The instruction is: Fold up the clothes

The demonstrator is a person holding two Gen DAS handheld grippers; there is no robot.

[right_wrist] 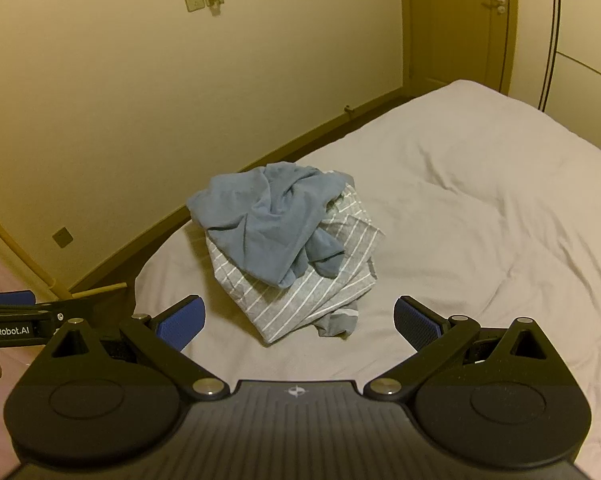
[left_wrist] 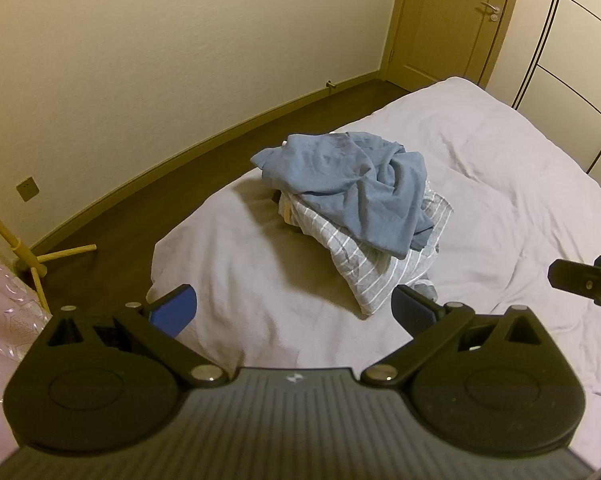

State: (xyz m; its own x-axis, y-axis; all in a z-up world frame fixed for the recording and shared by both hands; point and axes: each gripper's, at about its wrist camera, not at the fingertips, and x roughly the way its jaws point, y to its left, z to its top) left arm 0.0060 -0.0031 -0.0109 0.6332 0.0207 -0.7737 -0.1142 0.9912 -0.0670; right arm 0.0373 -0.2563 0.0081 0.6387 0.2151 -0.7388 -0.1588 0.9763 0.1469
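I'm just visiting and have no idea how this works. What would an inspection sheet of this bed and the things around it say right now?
Surface: bed with a pale, wrinkled sheet, bare apart from one heap.
Job's things: crumpled blue garment lying on top of a grey striped garment, both unfolded, near the bed's left edge.
Clutter: nothing seen on the bed besides the heap.
Grippers: left gripper open, holding nothing, short of the heap; right gripper open, holding nothing, also short of it.
Cables: nothing seen.
Surroundings: dark floor, cream wall with sockets, closed door, wooden stand legs at the left, wardrobe panels at the right.
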